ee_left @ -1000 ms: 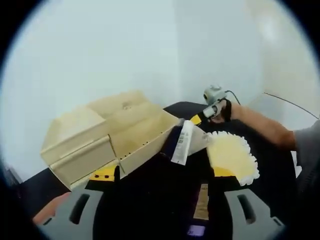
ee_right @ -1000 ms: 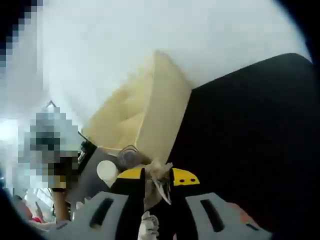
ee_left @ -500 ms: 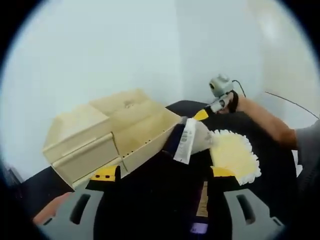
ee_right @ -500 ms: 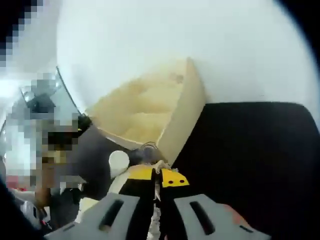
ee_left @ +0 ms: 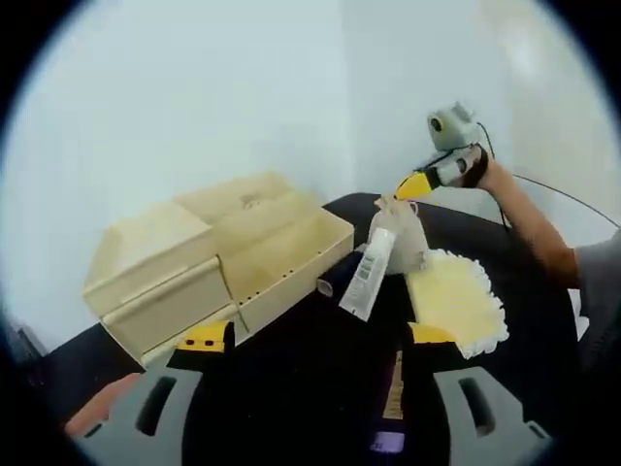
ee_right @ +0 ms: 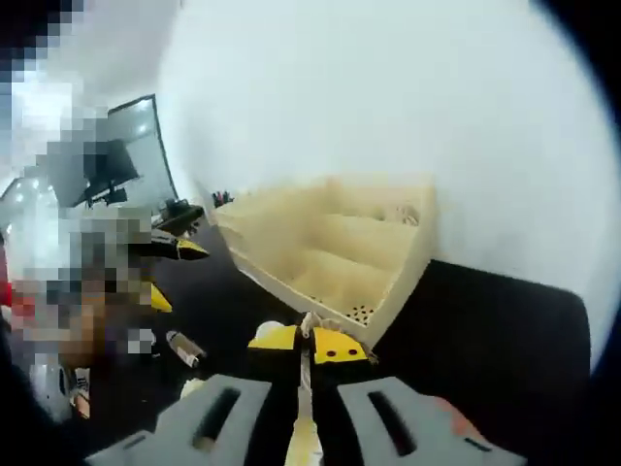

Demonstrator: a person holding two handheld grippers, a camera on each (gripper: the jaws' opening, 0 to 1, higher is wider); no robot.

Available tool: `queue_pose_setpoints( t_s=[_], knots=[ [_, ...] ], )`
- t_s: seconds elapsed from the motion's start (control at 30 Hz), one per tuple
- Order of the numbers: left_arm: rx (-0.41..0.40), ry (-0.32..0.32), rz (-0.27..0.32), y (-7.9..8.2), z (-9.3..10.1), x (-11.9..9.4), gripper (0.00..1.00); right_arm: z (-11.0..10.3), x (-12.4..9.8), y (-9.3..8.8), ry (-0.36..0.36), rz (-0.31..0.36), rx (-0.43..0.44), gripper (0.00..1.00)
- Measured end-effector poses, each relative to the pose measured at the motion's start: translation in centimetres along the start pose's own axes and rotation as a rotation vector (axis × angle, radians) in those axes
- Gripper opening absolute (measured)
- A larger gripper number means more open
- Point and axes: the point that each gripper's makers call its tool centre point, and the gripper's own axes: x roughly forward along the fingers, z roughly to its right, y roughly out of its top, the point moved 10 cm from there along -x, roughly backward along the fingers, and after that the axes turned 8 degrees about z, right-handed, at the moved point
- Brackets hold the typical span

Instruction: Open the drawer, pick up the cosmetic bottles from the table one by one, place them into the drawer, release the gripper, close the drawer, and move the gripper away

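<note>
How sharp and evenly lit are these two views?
Left gripper view: soft but readable, wooden drawer box bowed by the fisheye, wall bright. Right gripper view: blurrier, wall nearly washed out, right gripper shut on a pale pouch.

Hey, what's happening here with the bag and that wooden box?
A person's right hand-held gripper is shut on the top of a small sheer pouch of cosmetics, holding it off the black table beside the wooden drawer unit, whose drawer is open. A pale ruffled mat lies beneath. The left hand-held gripper waits open, empty.
</note>
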Motion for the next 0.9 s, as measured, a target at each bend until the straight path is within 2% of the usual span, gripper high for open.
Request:
queue_pose_setpoints(
  t_s=[0.27, 0.4, 0.47, 0.63, 0.7, 0.8, 0.9],
  knots=[
    [-0.006, -0.016, 0.018, 0.2, 0.3, 0.1, 0.65, -0.6, -2.6, 3.5, -0.023, 0.166, -0.065, 0.00],
    [-0.009, -0.041, 0.039, 0.6, 0.9, 0.4, 0.65, -1.3, -3.3, 5.2, 0.003, 0.262, -0.099, 0.00],
    [-0.014, -0.058, 0.056, 0.8, 1.4, 0.6, 0.66, -2.3, -3.3, 5.4, 0.049, 0.279, -0.112, 0.00],
    [-0.060, -0.141, 0.115, 1.6, 3.2, 1.6, 0.67, -3.9, -2.2, 5.5, 0.091, 0.268, -0.170, 0.00],
    [-0.103, -0.173, 0.170, 2.5, 4.4, 2.1, 0.68, -4.5, -1.7, 5.4, 0.114, 0.263, -0.182, 0.00],
    [-0.168, -0.139, 0.194, 3.3, 5.2, 2.7, 0.75, -5.7, -1.1, 5.2, 0.128, 0.273, -0.210, 0.00],
    [-0.143, -0.084, 0.206, 3.9, 5.9, 3.4, 0.79, -6.4, -0.9, 5.3, 0.129, 0.290, -0.249, 0.00]
  ],
)
